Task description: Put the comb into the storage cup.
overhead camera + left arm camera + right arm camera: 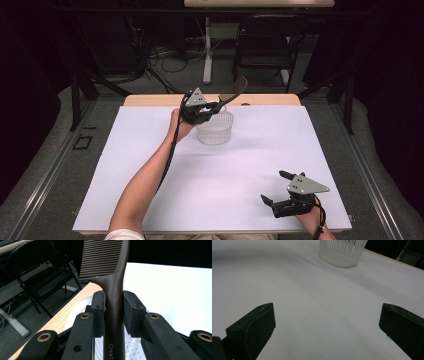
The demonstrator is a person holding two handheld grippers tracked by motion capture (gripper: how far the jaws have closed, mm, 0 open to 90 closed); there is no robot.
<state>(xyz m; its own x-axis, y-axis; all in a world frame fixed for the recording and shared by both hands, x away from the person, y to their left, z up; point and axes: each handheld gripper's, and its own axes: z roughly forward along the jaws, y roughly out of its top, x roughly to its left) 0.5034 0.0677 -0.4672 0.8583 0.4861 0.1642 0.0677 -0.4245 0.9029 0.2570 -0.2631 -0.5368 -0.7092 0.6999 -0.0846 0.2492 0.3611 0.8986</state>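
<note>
Left gripper (212,107) clenched on dark brown comb (113,302), pads pinching the handle just below the teeth; comb held above white slotted basket (215,128) at far side of desk (150,200), toothed end pointing up and away past the desk's back edge; perforated basket floor visible directly beneath the handle in left gripper view.

Step in hand, by judgement: placing comb into basket. Next move calls for lowering handle-first inside the rim, then releasing; comb likely to lean on the rim, being longer than the basket is deep.

Right gripper (280,189) released, jaws wide, nothing between them; resting low near front right of desk, well apart from basket.

Around: folding chair (267,42) and cables (165,57) on floor beyond desk. Nothing between comb and basket mouth; only the rim itself to clear.
</note>
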